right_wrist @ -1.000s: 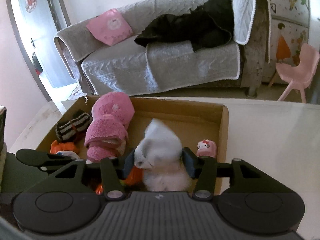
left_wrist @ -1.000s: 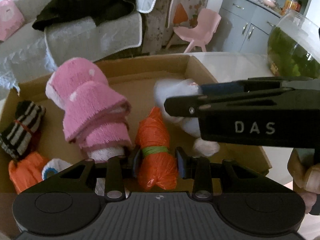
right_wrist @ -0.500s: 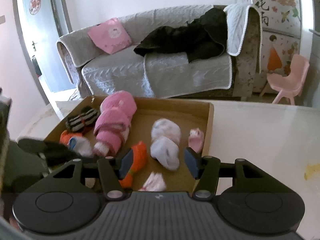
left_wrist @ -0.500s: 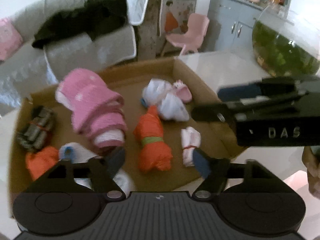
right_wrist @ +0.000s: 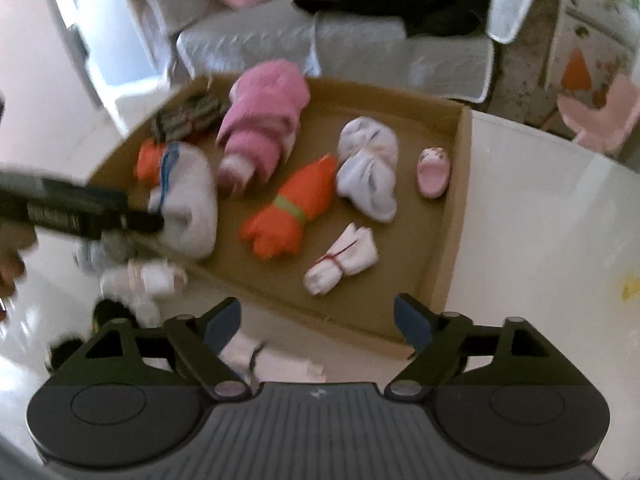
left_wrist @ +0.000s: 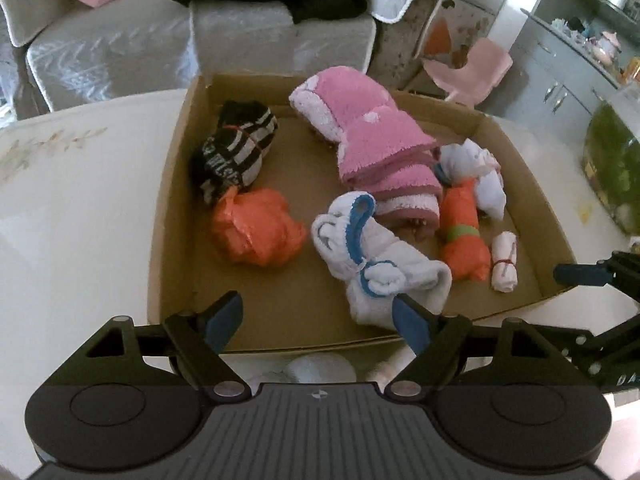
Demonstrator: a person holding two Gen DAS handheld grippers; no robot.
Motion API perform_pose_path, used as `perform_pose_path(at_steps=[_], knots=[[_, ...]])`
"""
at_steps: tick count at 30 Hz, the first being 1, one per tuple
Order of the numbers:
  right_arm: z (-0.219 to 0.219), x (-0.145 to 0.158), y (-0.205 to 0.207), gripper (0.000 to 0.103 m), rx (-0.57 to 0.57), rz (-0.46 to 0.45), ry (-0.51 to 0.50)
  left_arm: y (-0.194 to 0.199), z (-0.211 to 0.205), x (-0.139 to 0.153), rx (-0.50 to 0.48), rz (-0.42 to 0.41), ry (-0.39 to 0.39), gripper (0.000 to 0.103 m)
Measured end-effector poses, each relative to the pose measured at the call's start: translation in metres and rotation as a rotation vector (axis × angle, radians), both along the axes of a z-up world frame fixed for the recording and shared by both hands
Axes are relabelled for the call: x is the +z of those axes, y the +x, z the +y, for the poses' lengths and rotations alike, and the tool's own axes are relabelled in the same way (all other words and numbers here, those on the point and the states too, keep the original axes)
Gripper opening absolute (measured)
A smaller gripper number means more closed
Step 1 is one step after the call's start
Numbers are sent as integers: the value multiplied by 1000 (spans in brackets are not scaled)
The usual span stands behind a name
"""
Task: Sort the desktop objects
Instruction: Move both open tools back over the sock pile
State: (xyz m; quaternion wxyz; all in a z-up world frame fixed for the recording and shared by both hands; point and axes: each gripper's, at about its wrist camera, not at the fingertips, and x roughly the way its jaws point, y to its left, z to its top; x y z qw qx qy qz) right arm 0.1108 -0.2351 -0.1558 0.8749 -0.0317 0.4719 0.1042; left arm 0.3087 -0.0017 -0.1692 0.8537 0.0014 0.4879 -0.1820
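A shallow cardboard box holds a pink towel roll, a striped sock bundle, an orange bundle, a white-and-blue sock bundle, an orange roll with a green band and a small white roll. My left gripper hangs open over the box's near edge, with nothing between its pads. My right gripper is opening at the near right corner, empty. The white bundle and a small pink slipper lie in the box ahead of it.
Loose white socks lie on the white table outside the box's near edge. A fish tank stands at the right. A grey sofa and a pink chair are behind the table.
The left gripper let go of the orange roll, opened and drew back to the left. The right gripper released the white bundle into the box, opened wide and pulled back.
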Motion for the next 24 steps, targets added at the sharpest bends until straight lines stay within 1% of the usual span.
perform_pose_path(at_steps=[4, 9, 16, 17, 18, 19, 21, 23, 24], knots=[[-3, -1, -6, 93, 8, 30, 33, -14, 1, 2, 4, 29, 1, 86], [-9, -2, -21, 93, 48, 63, 38, -47, 6, 3, -10, 32, 10, 86], [-18, -5, -36, 93, 19, 60, 77, -83, 4, 1, -20, 25, 13, 86], [-20, -2, -34, 92, 4, 41, 89, -85, 4, 2, -24, 24, 16, 86], [-25, 1, -33, 91, -20, 15, 116, -86, 4, 3, -25, 20, 20, 85], [-29, 6, -32, 91, -52, -10, 140, -88, 4, 6, -25, 14, 22, 80], [-38, 18, -34, 91, -120, -72, 194, -93, 5, 17, -25, -6, 5, 77], [-40, 30, -46, 92, -144, -125, 234, -104, 7, 30, -33, -41, -12, 79], [-39, 32, -53, 92, -147, -153, 229, -111, 9, 35, -35, -63, -8, 82]])
